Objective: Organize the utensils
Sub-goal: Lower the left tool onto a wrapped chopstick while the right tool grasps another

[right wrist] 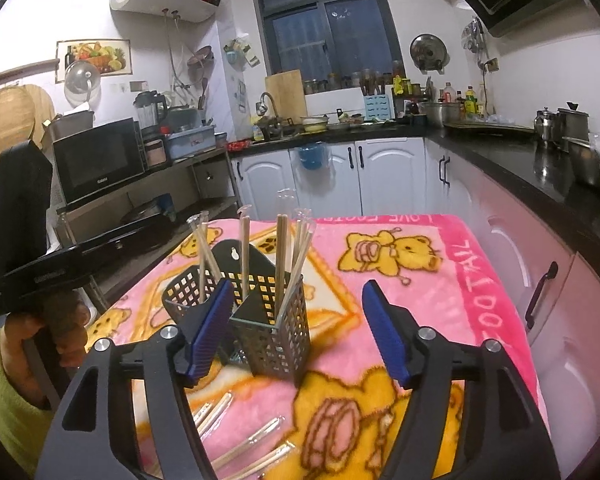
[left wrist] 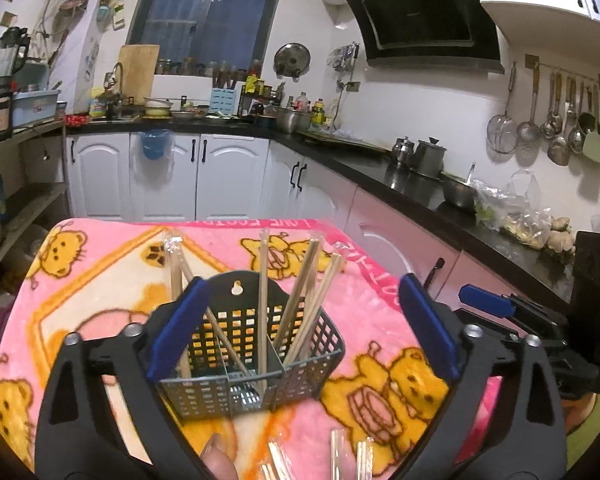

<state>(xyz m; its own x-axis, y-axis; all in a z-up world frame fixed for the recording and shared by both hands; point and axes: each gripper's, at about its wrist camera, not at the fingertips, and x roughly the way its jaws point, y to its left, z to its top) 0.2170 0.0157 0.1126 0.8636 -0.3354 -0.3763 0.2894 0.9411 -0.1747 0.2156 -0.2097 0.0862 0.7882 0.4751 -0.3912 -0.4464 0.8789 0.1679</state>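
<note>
A grey perforated utensil caddy (left wrist: 256, 356) stands on the pink bear blanket (left wrist: 100, 280), with several wrapped chopstick pairs (left wrist: 300, 292) upright in its compartments. My left gripper (left wrist: 300, 328) is open and empty, its blue pads either side of the caddy. In the right wrist view the caddy (right wrist: 268, 320) stands just ahead, chopsticks (right wrist: 280, 256) sticking out. My right gripper (right wrist: 300, 328) is open and empty above the blanket (right wrist: 420, 280). Several wrapped chopstick pairs (right wrist: 256, 440) lie loose on the blanket near me; they also show in the left wrist view (left wrist: 340, 460).
The table stands in a kitchen. A black counter (left wrist: 420, 176) with pots runs along the right, white cabinets (right wrist: 340, 176) behind. A shelf with a microwave (right wrist: 100, 160) is at the left. The other gripper's handle (right wrist: 24, 216) shows at left.
</note>
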